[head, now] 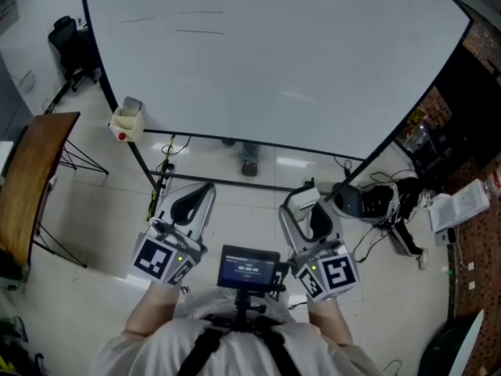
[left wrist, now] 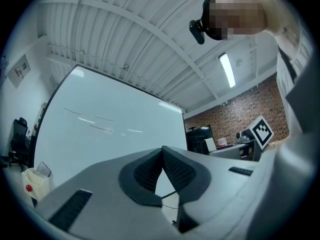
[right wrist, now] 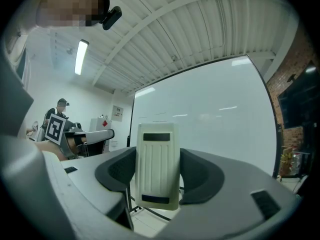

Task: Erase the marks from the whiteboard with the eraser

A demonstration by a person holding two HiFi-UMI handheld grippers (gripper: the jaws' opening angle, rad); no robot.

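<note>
A large whiteboard (head: 274, 53) stands ahead of me, with thin dark marks (head: 200, 30) near its upper left, seen also as marks (left wrist: 100, 128) in the left gripper view. My right gripper (head: 307, 206) is shut on a cream-white eraser (right wrist: 157, 166), held upright between the jaws; the eraser (head: 304, 197) pokes out in the head view. My left gripper (head: 190, 204) is shut with nothing in it, its dark pads (left wrist: 175, 170) meeting. Both grippers hang low, well short of the whiteboard (right wrist: 205, 119).
A small white box (head: 127, 121) hangs on the board's lower left stand. A wooden table (head: 27, 186) is at the left, a black chair (head: 72, 45) behind it. Cables and equipment (head: 376, 202) lie on the floor at the right. A person (right wrist: 59, 111) stands far off.
</note>
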